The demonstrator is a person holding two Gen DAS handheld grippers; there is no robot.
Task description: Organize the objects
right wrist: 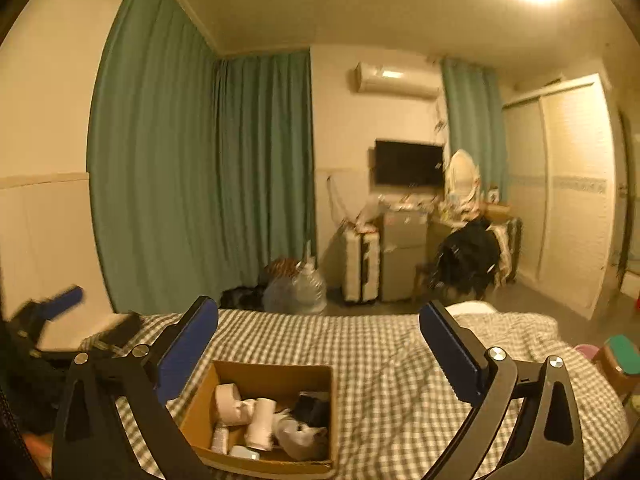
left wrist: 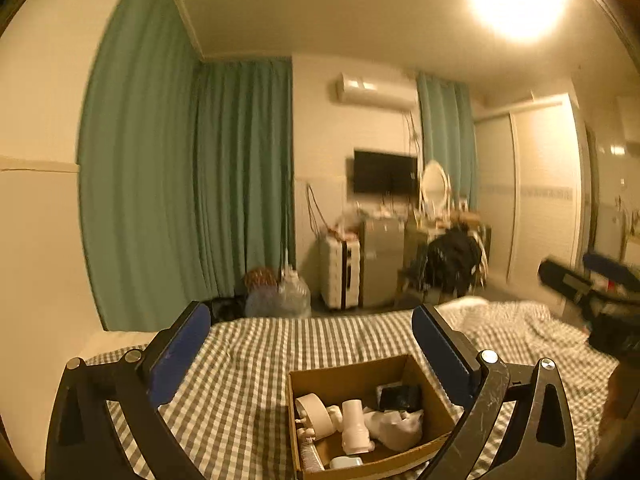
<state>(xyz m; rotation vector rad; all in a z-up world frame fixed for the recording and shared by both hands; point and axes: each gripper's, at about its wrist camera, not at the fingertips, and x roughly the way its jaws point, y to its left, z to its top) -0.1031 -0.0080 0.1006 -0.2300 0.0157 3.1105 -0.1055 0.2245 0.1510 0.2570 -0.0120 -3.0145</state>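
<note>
The bed (left wrist: 256, 360) is big, with a box (left wrist: 344, 376) on it at 6 o'clock. Small things already sit in the box, so the tidying looks mostly done. The left gripper (left wrist: 312, 324) and right gripper (right wrist: 320, 320) hang above, jaws wide open, holding nothing.

Bare checked bedspread (right wrist: 380, 344) surrounds the cardboard box (right wrist: 276, 372) (open-topped), whose interior looks crowded, perhaps full.

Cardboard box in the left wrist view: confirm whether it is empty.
No, the cardboard box on the checked bedspread holds a white bottle and other small items.
</note>
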